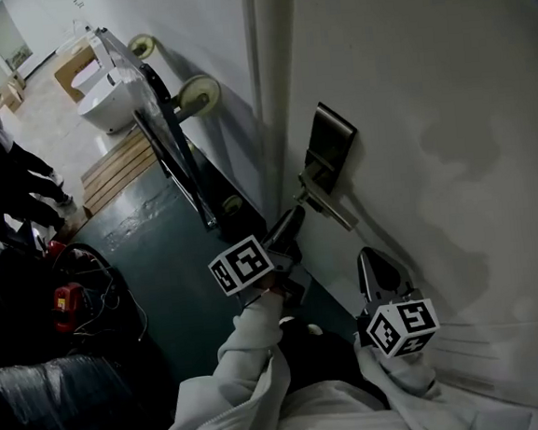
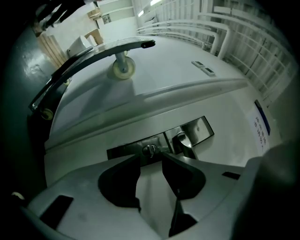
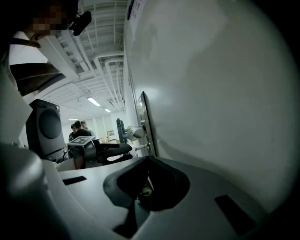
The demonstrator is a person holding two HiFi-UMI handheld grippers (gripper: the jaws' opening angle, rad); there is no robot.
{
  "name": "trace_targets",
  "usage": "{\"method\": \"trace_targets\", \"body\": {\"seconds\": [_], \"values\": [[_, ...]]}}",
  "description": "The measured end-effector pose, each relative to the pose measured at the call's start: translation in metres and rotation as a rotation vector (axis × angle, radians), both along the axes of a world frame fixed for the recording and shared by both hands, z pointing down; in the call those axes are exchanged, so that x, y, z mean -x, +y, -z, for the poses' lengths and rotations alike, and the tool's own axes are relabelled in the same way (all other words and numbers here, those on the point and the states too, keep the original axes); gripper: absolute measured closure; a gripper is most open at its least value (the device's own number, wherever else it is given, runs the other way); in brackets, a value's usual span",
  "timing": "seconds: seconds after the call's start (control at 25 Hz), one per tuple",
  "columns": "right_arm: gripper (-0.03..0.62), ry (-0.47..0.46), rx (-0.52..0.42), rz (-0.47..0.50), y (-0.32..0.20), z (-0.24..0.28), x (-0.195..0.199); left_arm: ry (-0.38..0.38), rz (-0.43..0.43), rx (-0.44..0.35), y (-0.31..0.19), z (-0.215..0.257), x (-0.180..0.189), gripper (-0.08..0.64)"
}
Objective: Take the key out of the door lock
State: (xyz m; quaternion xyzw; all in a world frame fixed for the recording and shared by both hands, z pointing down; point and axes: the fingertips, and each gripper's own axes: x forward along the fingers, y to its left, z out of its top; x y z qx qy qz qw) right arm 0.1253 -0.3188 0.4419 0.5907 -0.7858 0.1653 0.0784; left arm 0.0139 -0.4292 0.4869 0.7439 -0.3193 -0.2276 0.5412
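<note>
Item: white door (image 1: pixel 407 76), seen steeply from above; green floor (image 1: pixel 150 248) beside it.

Lock fittings: dark lock plate (image 2: pixel 126 151) on the door's edge face; key (image 2: pixel 149 150) seated in the cylinder at the middle of that plate, small and dim, its shape hard to make out; silver lever handle (image 2: pixel 183 143) on its backplate just beside the plate, round the corner on the door's broad face.

Left gripper (image 2: pixel 151 161): fingers released, spread apart; tips up against the lock plate, one to either side of the key; nothing clasped between them; whether a tip touches the key cannot be told. The marker cube (image 1: pixel 245 265) faces upward, with a pale sleeve (image 1: pixel 253 351) behind it.

Right gripper (image 3: pixel 147 164): fingers clenched together, grasping nothing; held close alongside the door's broad face, lower than the handle and apart from the lock.

Surroundings: a dark-framed trolley (image 1: pixel 174 147) with pale wheels leaning at the wall beyond the door; wooden slats (image 1: pixel 120 166) on the floor; a person in dark clothing (image 1: pixel 3 172) at the far left — well apart from the door.
</note>
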Motion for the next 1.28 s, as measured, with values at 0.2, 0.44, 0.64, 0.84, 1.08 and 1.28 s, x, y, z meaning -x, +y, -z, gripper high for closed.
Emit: {"method": "trace_targets", "body": {"seconds": [0.2,0.44,0.64,0.84,1.08,1.28], "values": [[0.540,-0.001,-0.005,-0.032,-0.005,-0.003,0.004,0.057,-0.026,0.021,-0.013,-0.003,-0.005,0.433],[0.540,-0.010,-0.010,-0.063,-0.002,-0.004,0.007,0.105,-0.028,0.041,-0.026,-0.001,-0.012,0.433],[0.540,-0.002,-0.010,-0.070,-0.001,-0.003,0.011,0.109,-0.029,0.073,-0.029,-0.005,-0.014,0.508],[0.540,0.002,-0.007,-0.079,0.000,-0.006,0.010,0.167,-0.036,0.074,-0.032,-0.006,-0.016,0.529],[0.541,0.009,-0.008,-0.088,0.005,-0.004,0.006,0.188,-0.036,0.080,-0.033,-0.006,-0.016,0.531],[0.540,0.015,-0.005,-0.082,0.009,-0.002,0.003,0.196,-0.028,0.074,-0.032,-0.006,-0.015,0.534]]}}
